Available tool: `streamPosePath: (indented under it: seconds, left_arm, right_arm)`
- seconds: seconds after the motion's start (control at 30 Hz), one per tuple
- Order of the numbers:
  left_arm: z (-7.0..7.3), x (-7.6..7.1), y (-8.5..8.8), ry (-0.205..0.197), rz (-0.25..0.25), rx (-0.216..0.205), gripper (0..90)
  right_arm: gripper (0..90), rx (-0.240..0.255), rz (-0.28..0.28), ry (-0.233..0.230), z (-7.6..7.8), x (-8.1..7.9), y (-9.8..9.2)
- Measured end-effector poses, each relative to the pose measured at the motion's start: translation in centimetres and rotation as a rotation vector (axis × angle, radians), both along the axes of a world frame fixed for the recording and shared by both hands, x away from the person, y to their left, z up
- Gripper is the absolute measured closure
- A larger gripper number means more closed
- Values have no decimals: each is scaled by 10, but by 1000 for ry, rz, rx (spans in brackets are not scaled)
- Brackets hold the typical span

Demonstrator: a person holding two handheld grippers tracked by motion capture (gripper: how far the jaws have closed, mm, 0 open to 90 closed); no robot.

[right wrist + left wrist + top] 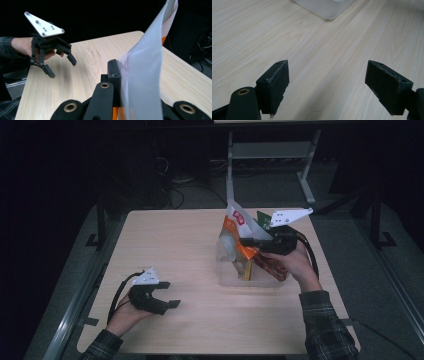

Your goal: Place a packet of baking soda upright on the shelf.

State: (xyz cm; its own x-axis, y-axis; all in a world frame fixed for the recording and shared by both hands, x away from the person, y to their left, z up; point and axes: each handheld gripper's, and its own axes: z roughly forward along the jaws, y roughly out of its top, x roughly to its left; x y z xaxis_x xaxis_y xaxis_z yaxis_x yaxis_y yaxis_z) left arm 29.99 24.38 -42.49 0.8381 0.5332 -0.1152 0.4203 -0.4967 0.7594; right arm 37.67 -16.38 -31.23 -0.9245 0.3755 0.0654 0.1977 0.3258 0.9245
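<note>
While the snack packet is being handled over the tub, this is how things are laid out:

Right gripper [250, 242]: clamped tight on the orange-and-white foil snack packet [239, 227], which is pinched flat between the jaws in the right gripper view. A thin edge is gripped, probably so the packet hangs free and can be steered.

Snack packet: held tilted above the clear plastic tub [225, 275] at the right side of the table, lower end down among the other wrappers. It can't be told for sure whether it's being dropped in or pulled out.

Clear tub: set on the pale wooden table [175, 245], with a reddish-brown wrapper [270, 265] and a dark green packet [263, 218] seen in or behind it. Its frosted corner [327, 10] is caught at the top of the left gripper view.

Left gripper [167, 295]: jaws spread wide apart, nothing between them, bare tabletop underneath. It's parked near the front left, well apart from the tub, likely kept out of the way and ready to help.

Left hand [23, 46]: wrapped around the gripper body behind the white three-cornered plate [43, 25].

Risk guess: slippery foil is held by one edge, so a twist could let it slide out.
</note>
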Motion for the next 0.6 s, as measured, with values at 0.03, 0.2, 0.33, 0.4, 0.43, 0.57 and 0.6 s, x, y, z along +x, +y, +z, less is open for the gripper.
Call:
streamPosePath:
  seconds: [0.03, 0.2, 0.33, 0.4, 0.43, 0.57, 0.6]
  left_arm:
    - [0, 0, 0, 0, -1, 1, 190]
    - [0, 0, 0, -2, -1, 6, 189]
    - [0, 0, 0, 4, 6, 0, 189]
    - [0, 0, 0, 5, 7, 1, 190]
    - [0, -1, 0, 5, 7, 2, 189]
    - [0, -1, -1, 8, 6, -4, 189]
    - [0, -1, 0, 2, 2, -1, 189]
  right_arm:
    - [900, 0, -2, 2, -2, 1, -1]
    - [900, -25, -12, 18, -9, 6, 0]
    - [900, -50, -15, 29, -12, 7, 2]
    - [900, -63, -16, 35, -14, 8, 3]
    - [900, -69, -18, 39, -16, 9, 4]
    - [900, -78, -30, 55, -23, 11, 4]
    - [900, -82, -25, 56, -25, 12, 4]
